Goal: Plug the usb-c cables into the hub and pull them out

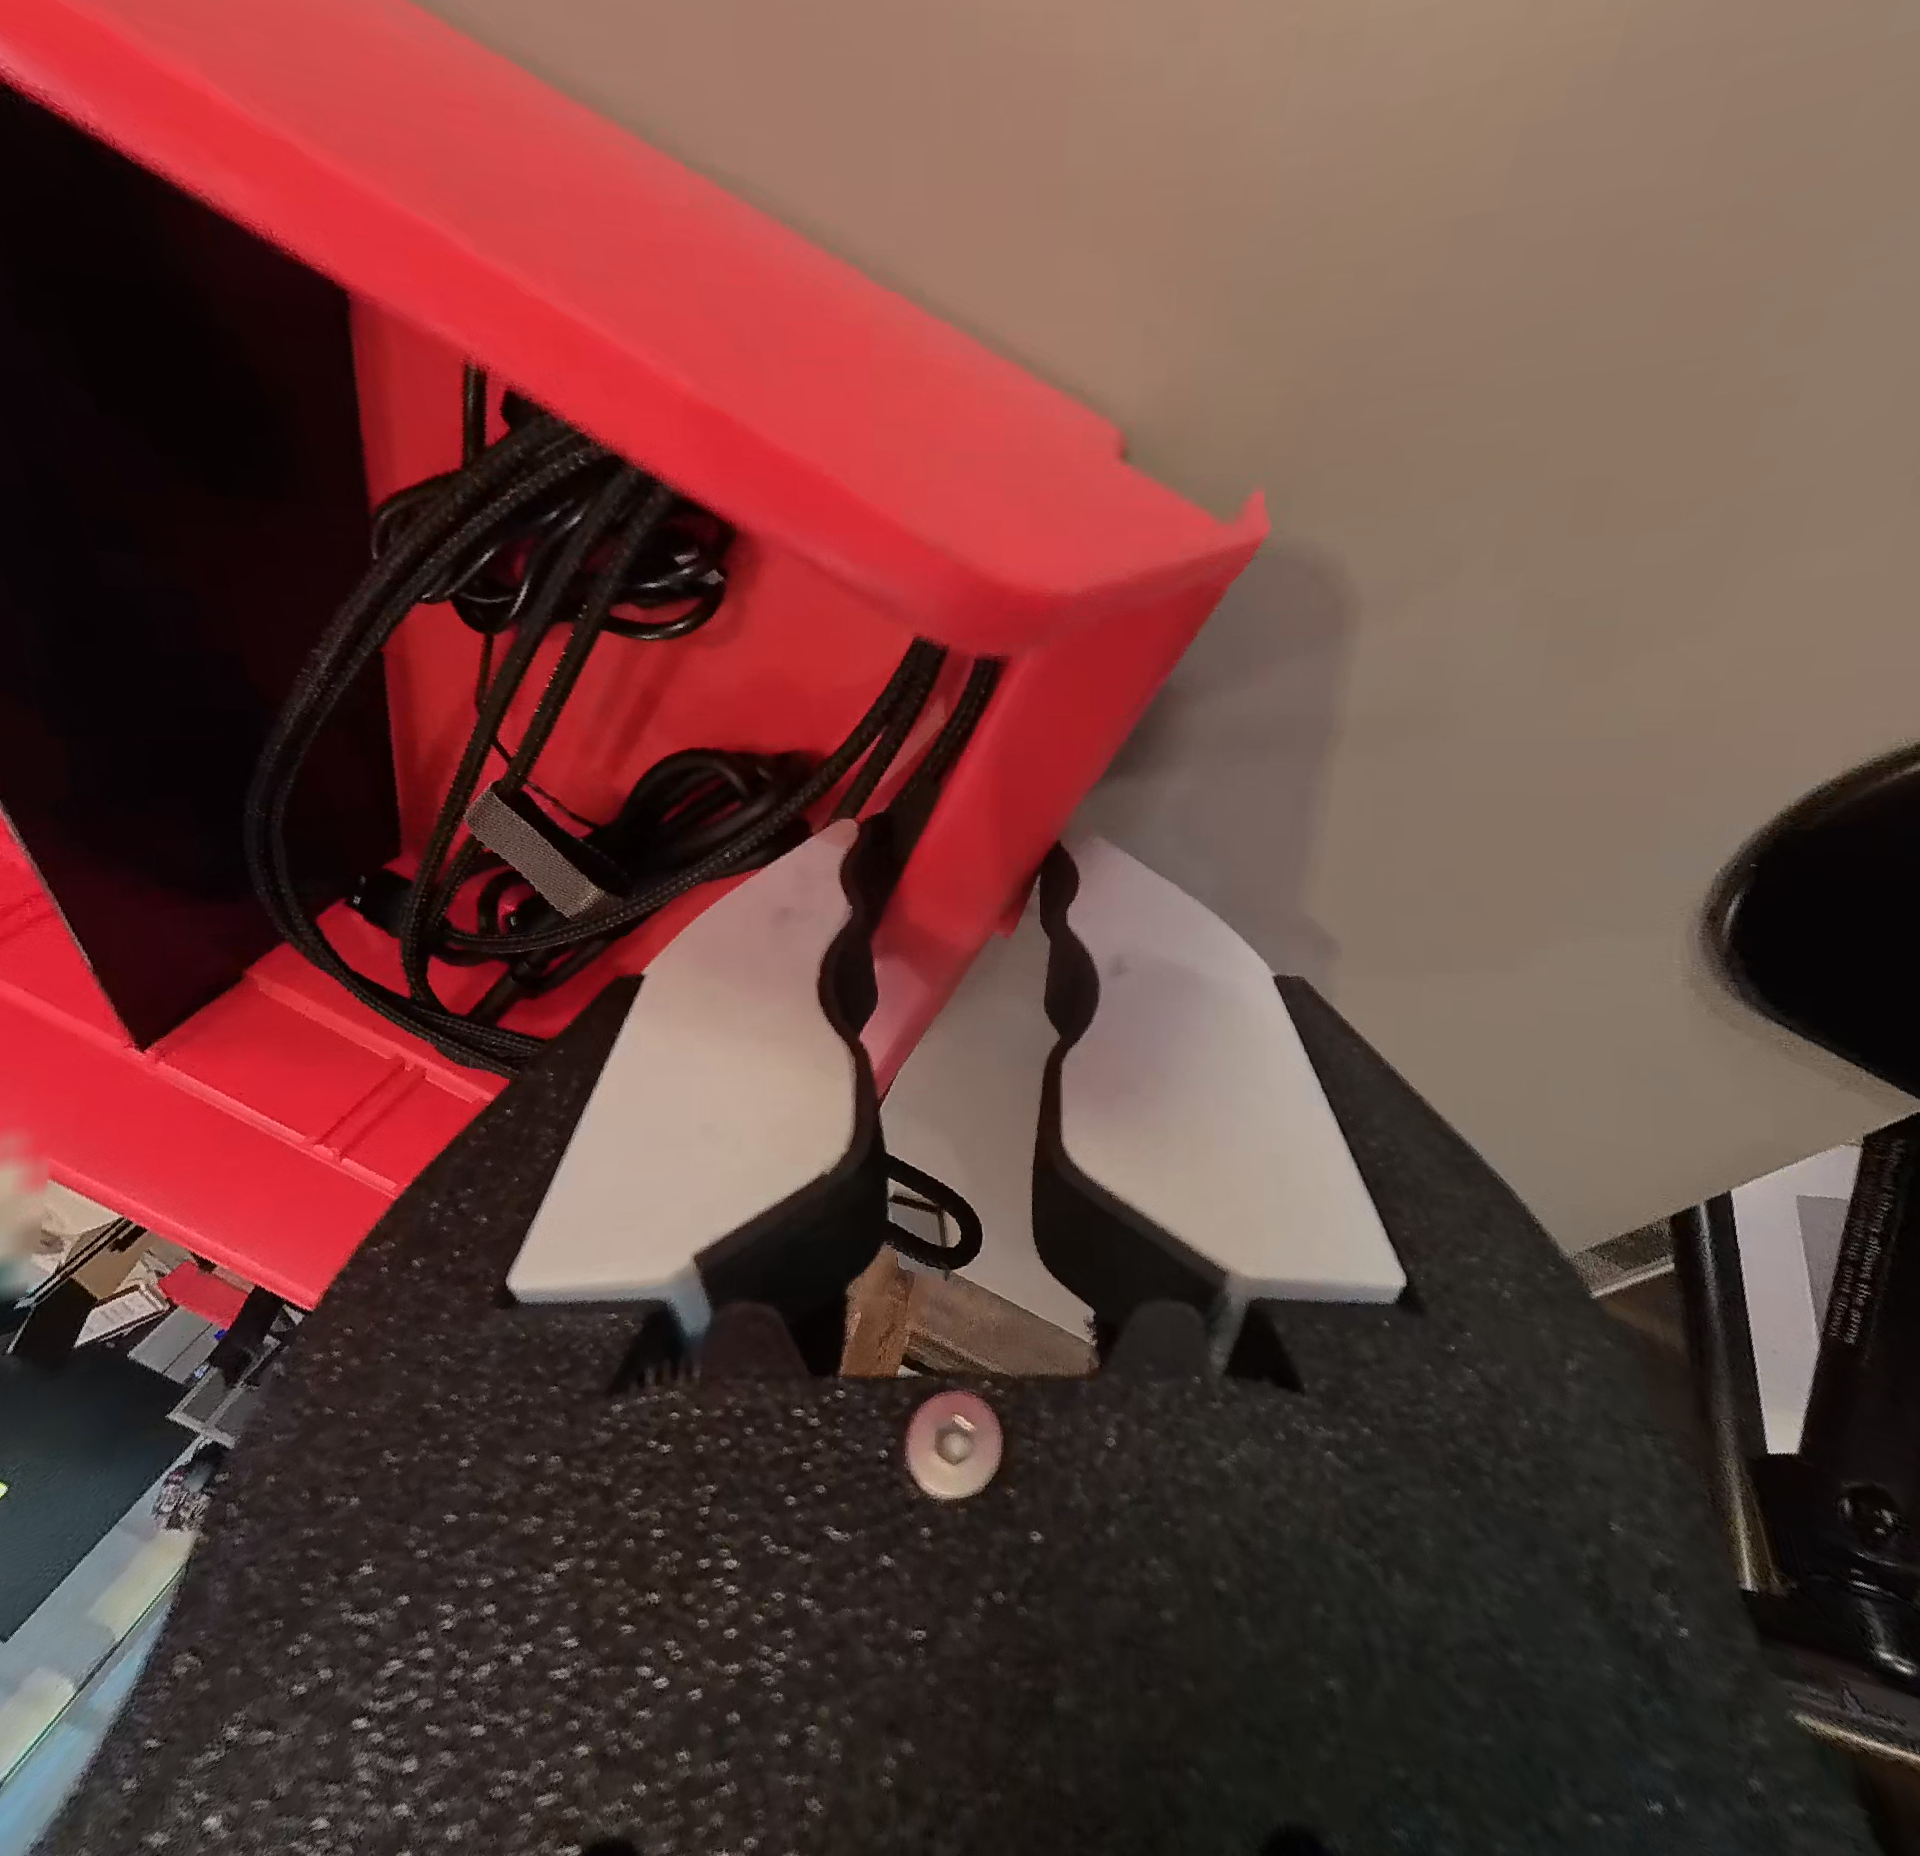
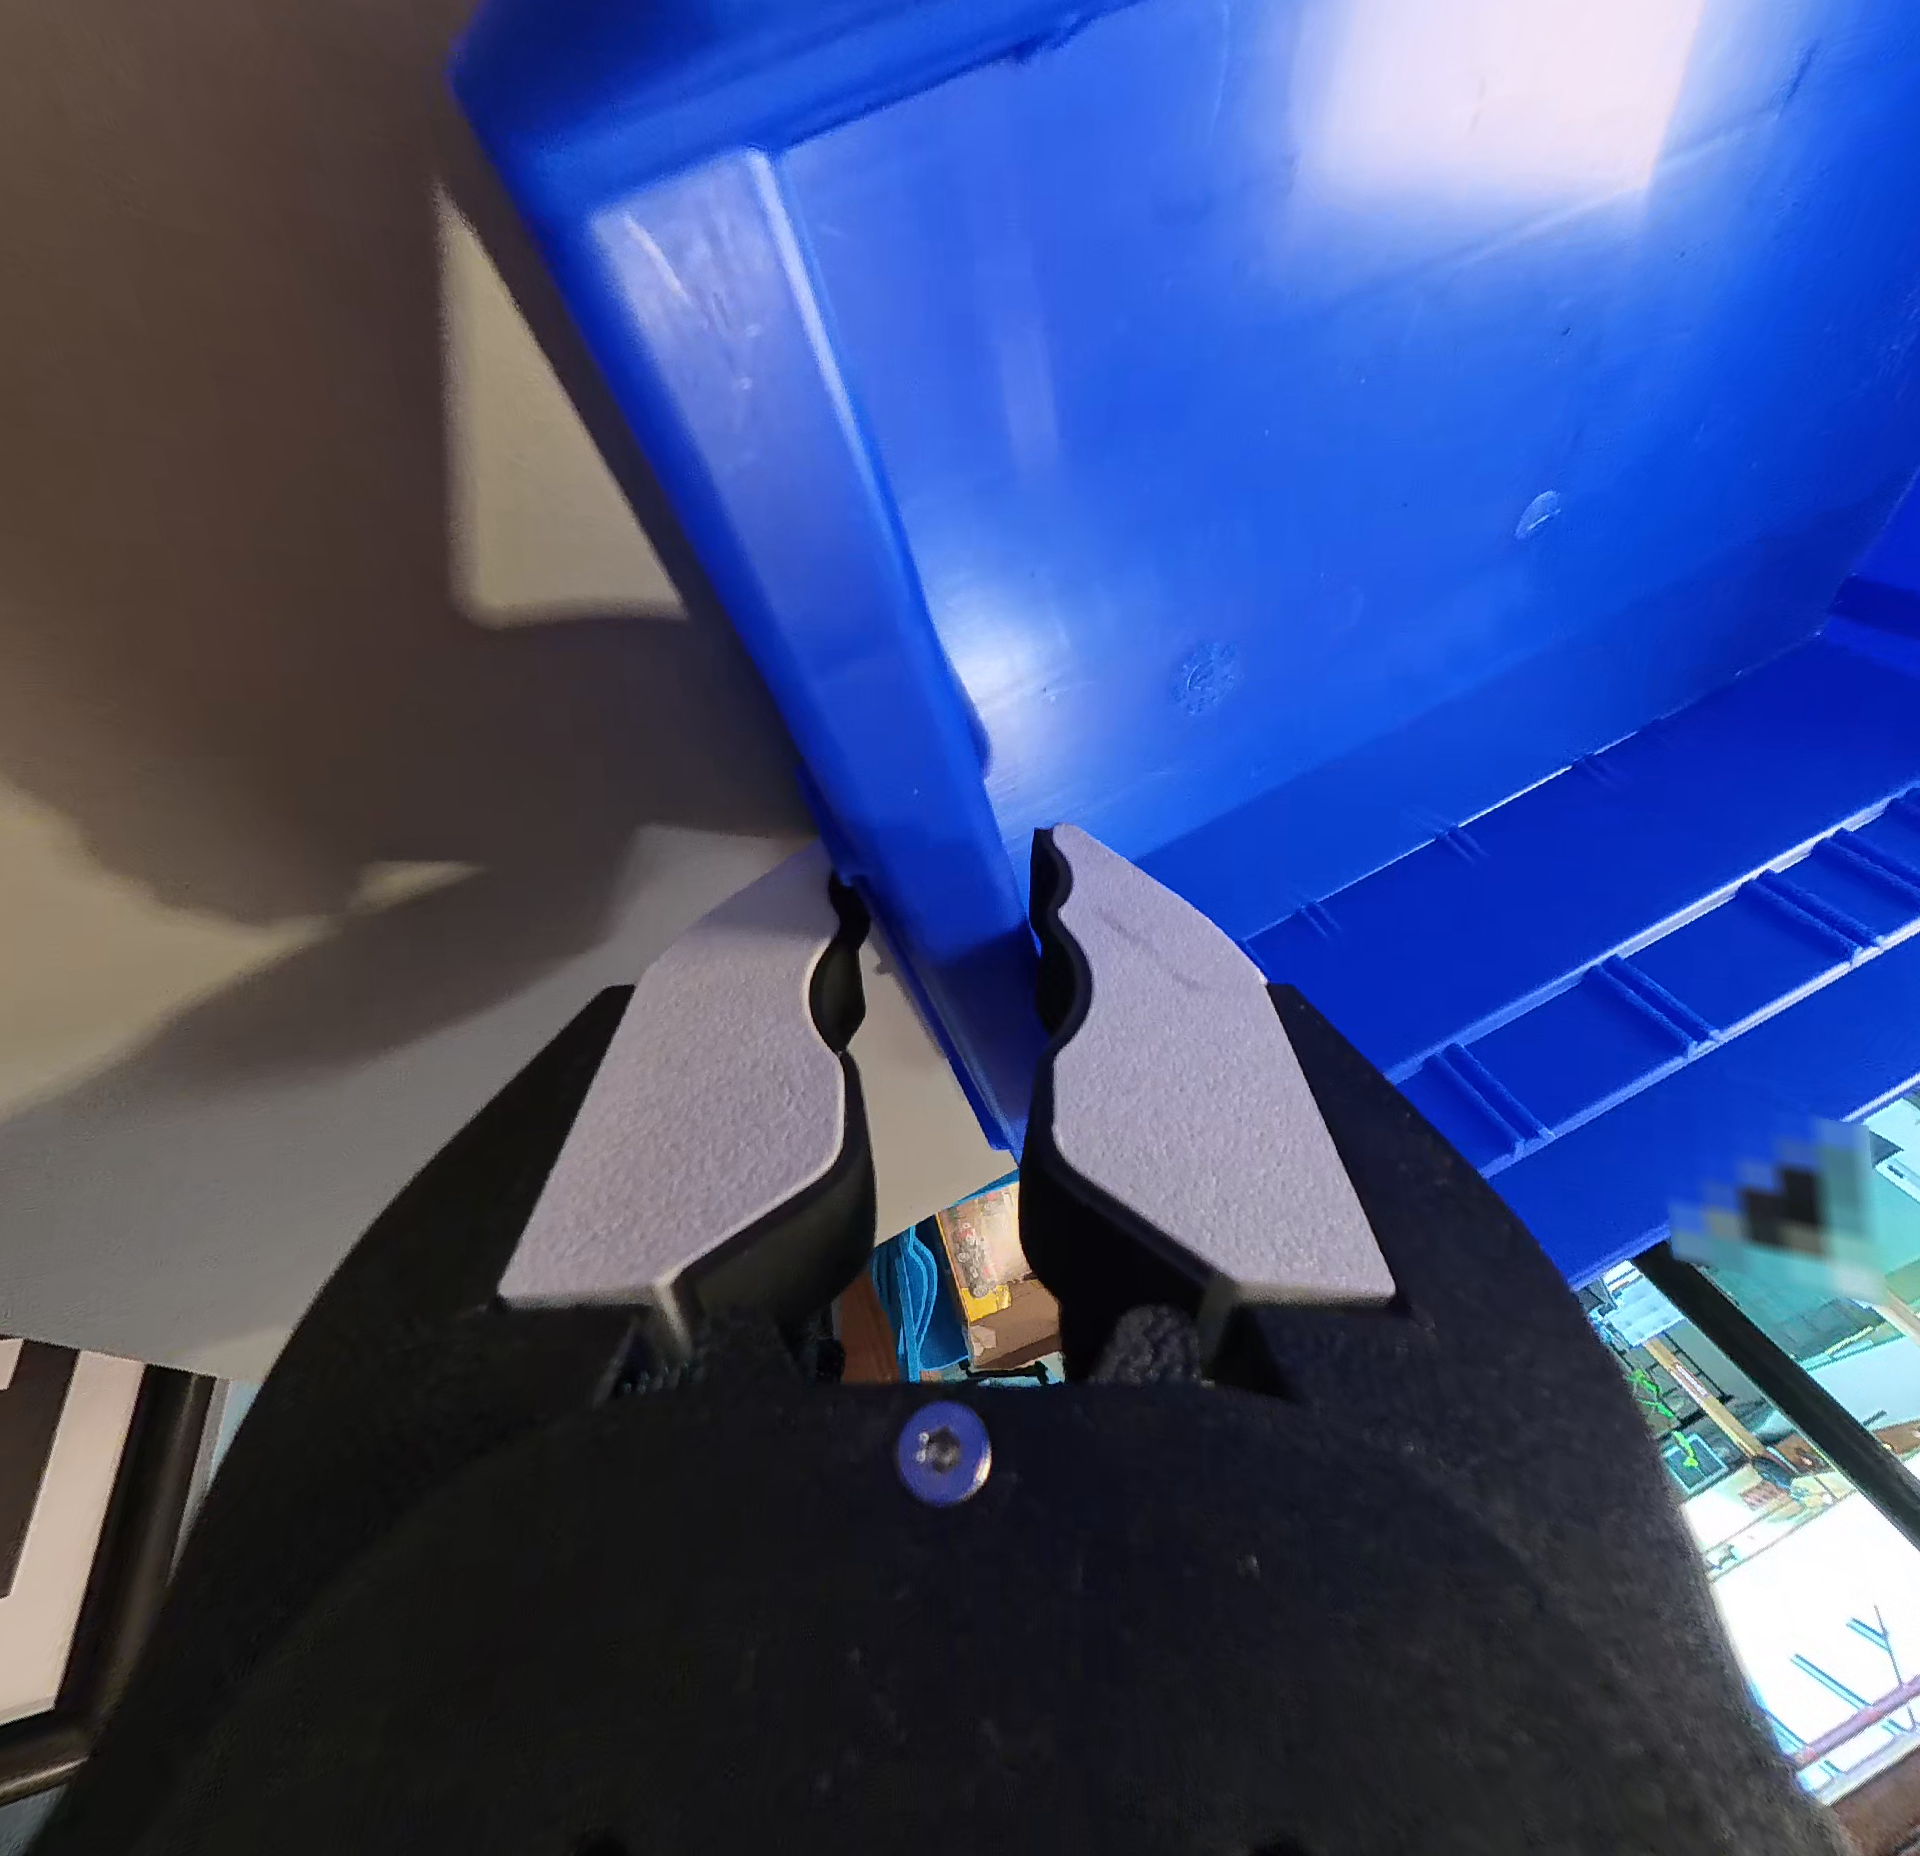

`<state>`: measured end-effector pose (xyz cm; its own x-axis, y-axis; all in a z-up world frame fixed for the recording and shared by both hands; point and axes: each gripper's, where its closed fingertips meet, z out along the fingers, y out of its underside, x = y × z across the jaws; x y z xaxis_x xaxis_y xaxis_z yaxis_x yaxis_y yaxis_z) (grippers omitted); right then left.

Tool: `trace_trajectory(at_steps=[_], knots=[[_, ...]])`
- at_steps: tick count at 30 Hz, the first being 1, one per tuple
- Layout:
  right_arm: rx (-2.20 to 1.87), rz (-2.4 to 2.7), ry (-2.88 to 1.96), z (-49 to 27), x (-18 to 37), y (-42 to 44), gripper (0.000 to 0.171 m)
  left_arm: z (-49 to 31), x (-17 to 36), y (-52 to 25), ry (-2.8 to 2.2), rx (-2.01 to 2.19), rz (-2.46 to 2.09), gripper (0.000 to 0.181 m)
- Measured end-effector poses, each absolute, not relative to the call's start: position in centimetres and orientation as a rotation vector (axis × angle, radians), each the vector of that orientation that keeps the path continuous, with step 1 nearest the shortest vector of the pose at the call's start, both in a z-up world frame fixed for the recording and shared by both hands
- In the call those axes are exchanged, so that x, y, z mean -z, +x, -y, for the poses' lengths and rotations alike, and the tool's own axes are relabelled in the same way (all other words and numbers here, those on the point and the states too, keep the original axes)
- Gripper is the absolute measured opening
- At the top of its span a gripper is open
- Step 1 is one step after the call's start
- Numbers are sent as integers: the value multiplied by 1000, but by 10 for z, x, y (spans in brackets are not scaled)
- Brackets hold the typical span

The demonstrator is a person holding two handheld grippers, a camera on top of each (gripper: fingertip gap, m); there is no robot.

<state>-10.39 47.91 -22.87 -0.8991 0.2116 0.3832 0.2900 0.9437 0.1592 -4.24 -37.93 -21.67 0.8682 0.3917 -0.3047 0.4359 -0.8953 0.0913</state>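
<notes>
A red bin [image 1: 665,279] on the white table holds several coiled black braided USB-C cables [image 1: 499,726], one with a grey strap [image 1: 530,861]. My left gripper [image 1: 956,850] straddles the bin's near side wall, one finger inside and one outside, and is closed on it. A blue bin [image 2: 1299,435], empty where it shows, fills the right wrist view. My right gripper [image 2: 940,871] straddles its left wall and is closed on it. No hub is in view.
A dark panel [image 1: 156,559] stands in the left part of the red bin. A black clamp and arm [image 1: 1829,933] sit at the table's right edge. The white table [image 1: 1455,352] runs on beyond the red bin. A small black cable loop [image 1: 930,1224] shows between my left fingers. Across from one pair of fingers to the other is roughly 85 centimeters.
</notes>
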Motion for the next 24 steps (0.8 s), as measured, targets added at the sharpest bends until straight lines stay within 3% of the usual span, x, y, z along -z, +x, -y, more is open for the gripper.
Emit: trace_trajectory(at_steps=[24], knots=[[316,2668,-390,-496,229,-112,32,394,218,-60,2930,437,-655,31]])
